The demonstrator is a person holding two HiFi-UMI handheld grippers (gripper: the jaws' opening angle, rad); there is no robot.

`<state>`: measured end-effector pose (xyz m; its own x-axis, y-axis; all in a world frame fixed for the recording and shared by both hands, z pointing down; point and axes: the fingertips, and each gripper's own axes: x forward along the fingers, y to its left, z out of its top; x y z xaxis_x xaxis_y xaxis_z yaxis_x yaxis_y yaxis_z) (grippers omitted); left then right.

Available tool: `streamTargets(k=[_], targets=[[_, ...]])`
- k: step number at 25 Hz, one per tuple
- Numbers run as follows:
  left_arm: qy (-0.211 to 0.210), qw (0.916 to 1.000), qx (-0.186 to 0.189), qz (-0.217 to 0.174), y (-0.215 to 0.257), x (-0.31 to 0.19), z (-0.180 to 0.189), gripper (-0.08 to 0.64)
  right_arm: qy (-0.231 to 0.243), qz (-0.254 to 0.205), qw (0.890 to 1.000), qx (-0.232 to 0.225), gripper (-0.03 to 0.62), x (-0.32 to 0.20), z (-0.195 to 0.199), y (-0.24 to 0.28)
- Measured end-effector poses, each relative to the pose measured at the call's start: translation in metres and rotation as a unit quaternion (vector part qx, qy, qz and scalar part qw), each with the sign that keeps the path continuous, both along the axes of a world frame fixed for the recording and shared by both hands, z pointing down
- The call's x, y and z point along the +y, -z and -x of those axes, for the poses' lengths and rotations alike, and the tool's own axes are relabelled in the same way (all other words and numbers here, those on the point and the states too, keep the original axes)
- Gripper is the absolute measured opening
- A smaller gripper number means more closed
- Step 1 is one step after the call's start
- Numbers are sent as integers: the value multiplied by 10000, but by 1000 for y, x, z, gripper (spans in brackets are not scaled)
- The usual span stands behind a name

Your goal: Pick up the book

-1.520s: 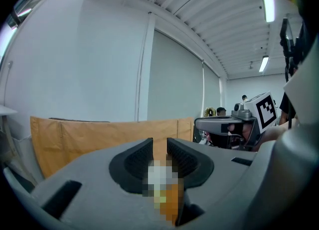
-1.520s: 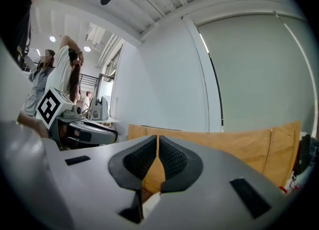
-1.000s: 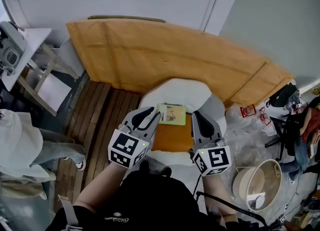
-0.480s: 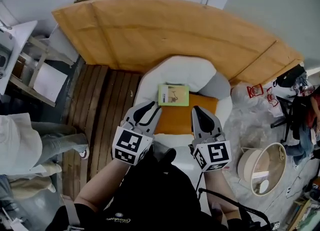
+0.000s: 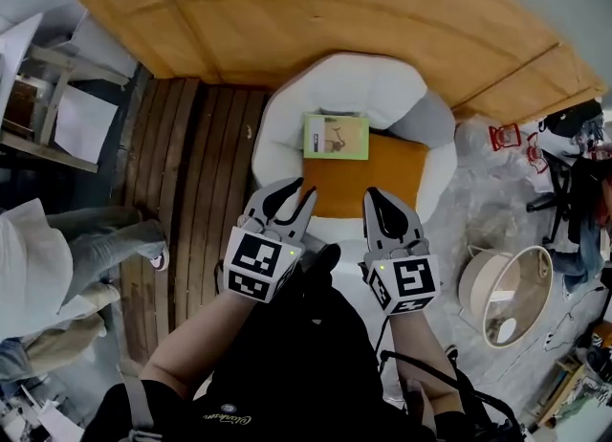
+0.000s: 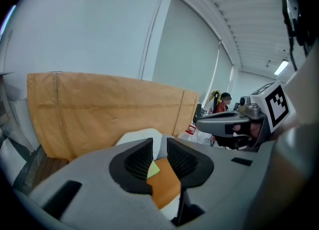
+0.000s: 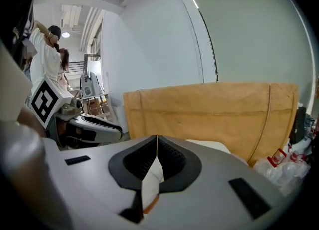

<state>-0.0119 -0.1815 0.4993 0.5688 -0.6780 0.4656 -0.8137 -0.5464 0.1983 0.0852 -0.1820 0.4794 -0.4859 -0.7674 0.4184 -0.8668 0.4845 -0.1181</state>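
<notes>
The book, with a green cover, lies flat at the back of the orange seat cushion of a white armchair. My left gripper hovers over the seat's near left edge, its jaws almost together with nothing between them. At the near right edge my right gripper is shut and empty. Both point toward the book and stop short of it. In the left gripper view, a sliver of the book shows through the thin gap of the left gripper. The right gripper shows its tips touching.
A large cardboard sheet leans behind the chair. Slatted wooden flooring lies to the left, where a person stands. A round tub and clutter on plastic sheeting sit to the right. A white table is at far left.
Both grippers have sunk and now sit lower in the head view, farther from the book in the picture. The view has tilted further down onto the chair. Jaws are unchanged.
</notes>
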Motion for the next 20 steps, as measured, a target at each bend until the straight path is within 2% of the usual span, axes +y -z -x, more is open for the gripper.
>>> streamTargets(k=[10, 20], targets=[[8, 9999, -66, 158, -25, -17, -5, 92, -71, 151, 9998, 68, 5, -15, -4, -23], [143, 9983, -105, 560, -77, -47, -12, 104, -235, 512, 9981, 243, 5, -46, -17, -78]])
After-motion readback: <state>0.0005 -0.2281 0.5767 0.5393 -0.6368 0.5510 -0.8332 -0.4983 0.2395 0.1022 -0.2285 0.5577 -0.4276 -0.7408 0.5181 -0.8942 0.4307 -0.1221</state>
